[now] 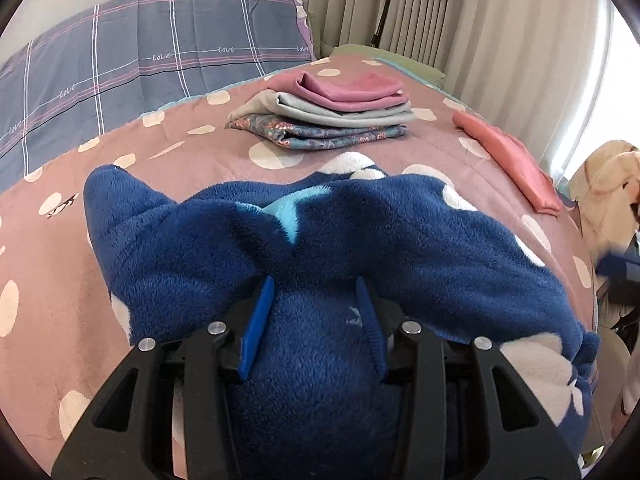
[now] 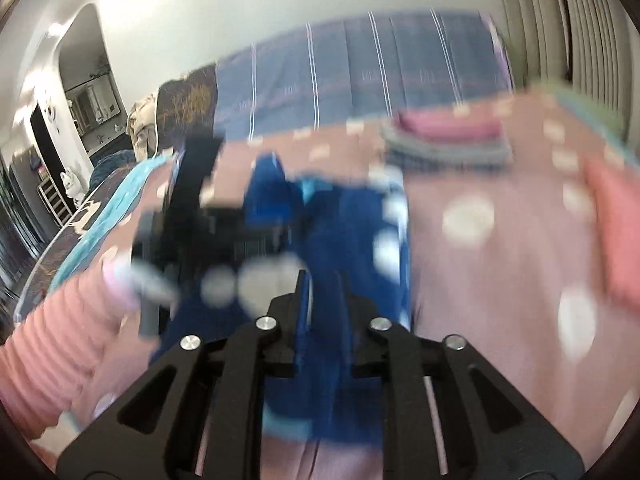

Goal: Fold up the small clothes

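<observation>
A dark blue fleece garment (image 1: 400, 232) with white spots and a light blue patch lies bunched on the bed. My left gripper (image 1: 316, 304) is over its near part, and a thick hump of fleece fills the space between its blue fingers (image 1: 260, 316), which press on it. The right wrist view is blurred. There the same garment (image 2: 352, 216) runs from the left hand's tool down into my right gripper (image 2: 323, 292), whose narrow gap is filled with blue fabric. The fabric hangs on below that gripper.
A stack of three folded clothes (image 1: 328, 120), pink on grey on floral, sits further back on the pink dotted bed cover (image 1: 60, 280). A folded salmon cloth (image 1: 512, 160) lies right. A plaid pillow (image 1: 140, 60) and curtains (image 1: 480, 40) stand behind. A person's pink sleeve (image 2: 52, 352) enters left.
</observation>
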`<state>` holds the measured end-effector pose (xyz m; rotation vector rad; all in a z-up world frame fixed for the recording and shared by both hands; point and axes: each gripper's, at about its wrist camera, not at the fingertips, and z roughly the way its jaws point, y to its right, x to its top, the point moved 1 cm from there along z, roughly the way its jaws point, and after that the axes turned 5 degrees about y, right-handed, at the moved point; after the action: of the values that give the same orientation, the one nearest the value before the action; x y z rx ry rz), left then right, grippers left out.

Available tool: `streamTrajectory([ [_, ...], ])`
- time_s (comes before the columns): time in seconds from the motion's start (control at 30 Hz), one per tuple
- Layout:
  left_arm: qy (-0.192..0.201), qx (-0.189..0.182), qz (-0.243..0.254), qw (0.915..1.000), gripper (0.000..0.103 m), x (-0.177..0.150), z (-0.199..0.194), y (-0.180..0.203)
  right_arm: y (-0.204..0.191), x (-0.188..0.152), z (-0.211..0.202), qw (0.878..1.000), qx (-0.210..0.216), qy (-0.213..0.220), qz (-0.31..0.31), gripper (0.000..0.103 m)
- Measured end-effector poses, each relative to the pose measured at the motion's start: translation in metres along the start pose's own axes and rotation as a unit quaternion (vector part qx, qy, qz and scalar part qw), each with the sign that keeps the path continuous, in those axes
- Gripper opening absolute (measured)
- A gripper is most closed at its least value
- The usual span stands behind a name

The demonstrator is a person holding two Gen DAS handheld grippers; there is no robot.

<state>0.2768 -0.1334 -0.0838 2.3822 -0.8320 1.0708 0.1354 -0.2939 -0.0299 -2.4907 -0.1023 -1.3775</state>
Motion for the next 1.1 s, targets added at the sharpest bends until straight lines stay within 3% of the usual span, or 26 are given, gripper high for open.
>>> streamTrajectory([
  [0.07,0.007,0.002,0.002,1.0,0.044,-0.001,-0.005,-0.001,0.002,-0.004,0.031,0.999,-0.007,-0.041,-0.007,0.019],
  [0.1,0.015,-0.001,-0.007,0.9999,0.044,0.001,-0.013,-0.006,0.007,-0.021,0.063,0.995,-0.022,-0.096,-0.014,0.019],
  [0.13,0.02,-0.007,-0.015,0.9997,0.045,0.003,-0.018,-0.01,0.01,-0.032,0.072,0.995,-0.013,-0.1,-0.008,0.017],
  [0.17,0.029,-0.009,-0.029,0.9991,0.044,0.006,-0.024,-0.018,0.016,-0.039,0.073,0.997,-0.008,-0.077,0.002,0.017],
  [0.23,0.056,0.01,-0.062,0.9965,0.044,0.016,-0.034,-0.041,0.015,-0.039,0.065,0.997,-0.011,-0.07,-0.004,0.017],
  [0.27,0.063,0.012,-0.08,0.9948,0.035,0.021,-0.035,-0.052,0.012,-0.039,0.062,0.997,-0.014,-0.07,-0.011,0.017],
  [0.37,0.05,-0.004,-0.122,0.9913,0.022,0.03,-0.016,-0.073,0.012,-0.04,0.065,0.997,-0.017,-0.071,-0.014,0.017],
  [0.43,-0.004,0.028,-0.053,0.9982,0.004,0.019,0.03,-0.072,0.013,-0.039,0.067,0.997,-0.014,-0.075,-0.012,0.017],
  [0.47,-0.007,0.025,-0.05,0.9984,0.004,0.013,0.039,-0.073,0.014,-0.039,0.067,0.997,-0.012,-0.073,-0.01,0.017],
  [0.5,0.011,0.009,-0.086,0.9962,0.004,0.01,0.041,-0.077,0.015,-0.039,0.066,0.997,-0.014,-0.073,-0.007,0.017],
  [0.57,0.008,0.007,-0.101,0.9948,0.004,0.012,0.036,-0.079,0.013,-0.04,0.063,0.997,-0.013,-0.07,-0.01,0.017],
  [0.63,-0.001,0.024,-0.051,0.9984,0.003,0.017,0.024,-0.065,0.013,-0.038,0.064,0.997,-0.007,-0.074,-0.022,0.017],
  [0.77,0.037,0.005,-0.036,0.9987,0.007,0.032,-0.021,-0.059,0.015,-0.013,0.047,0.996,0.005,-0.09,-0.016,0.019],
  [0.83,0.075,0.009,-0.024,0.9968,0.01,0.039,-0.048,-0.056,0.013,0.008,0.031,0.998,0.0,-0.059,-0.031,0.021],
  [0.9,0.086,0.017,-0.023,0.9959,0.011,0.047,-0.057,-0.058,0.009,0.03,0.025,0.998,-0.014,-0.034,-0.055,0.029],
  [1.0,0.068,0.036,-0.031,0.9966,0.011,0.052,-0.041,-0.068,0.01,0.055,0.045,0.998,-0.007,-0.038,-0.058,0.031],
  [1.1,0.013,0.072,-0.04,0.9965,0.014,0.036,0.002,-0.086,0.02,0.059,0.09,0.997,-0.006,-0.069,-0.04,0.031],
])
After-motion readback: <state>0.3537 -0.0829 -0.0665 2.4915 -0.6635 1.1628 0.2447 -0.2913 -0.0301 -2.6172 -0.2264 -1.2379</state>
